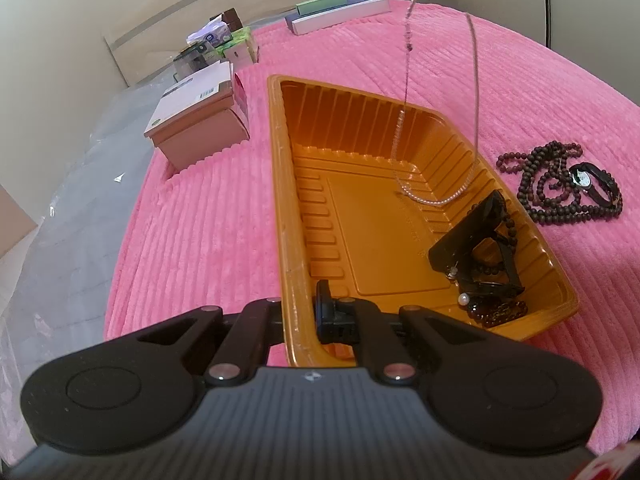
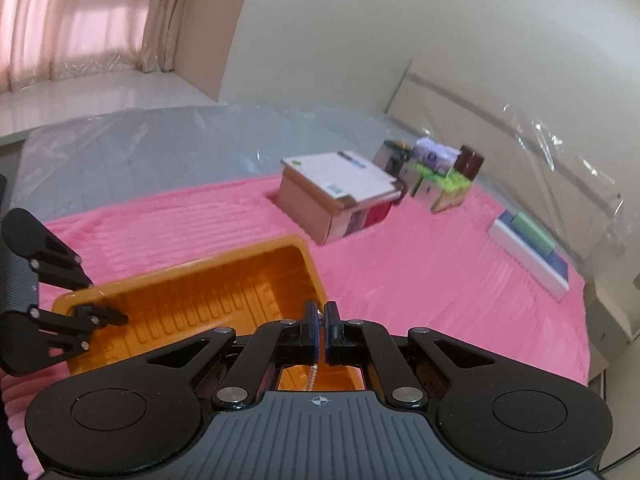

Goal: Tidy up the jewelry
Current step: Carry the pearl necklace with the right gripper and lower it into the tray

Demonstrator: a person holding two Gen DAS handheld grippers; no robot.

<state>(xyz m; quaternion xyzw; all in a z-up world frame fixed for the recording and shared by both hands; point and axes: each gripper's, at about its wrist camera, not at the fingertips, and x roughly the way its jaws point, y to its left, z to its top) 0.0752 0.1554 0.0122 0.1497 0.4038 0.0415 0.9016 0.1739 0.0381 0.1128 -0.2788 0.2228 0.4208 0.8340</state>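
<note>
1. The left gripper (image 1: 306, 316) is pinching the near rim of the orange tray (image 1: 280, 184), its jaws clamped together on the wall.
2. The right gripper (image 2: 320, 328) is holding a pearl necklace (image 1: 404, 128) above the tray, jaws closed on the strand.
3. The necklace's loop is dangling into the tray, near dark jewelry (image 1: 480, 264) lying in its corner.
4. A dark bead strand (image 1: 556, 188) and a watch (image 1: 588, 180) are lying beside the tray on the pink blanket (image 1: 200, 220).

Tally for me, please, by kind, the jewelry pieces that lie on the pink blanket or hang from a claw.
Pearl necklace, hanging from the right claw: 1
Dark bead strand, on the blanket, seemingly one piece: 1
Black wristwatch, on the blanket: 1
Total: 3
</note>
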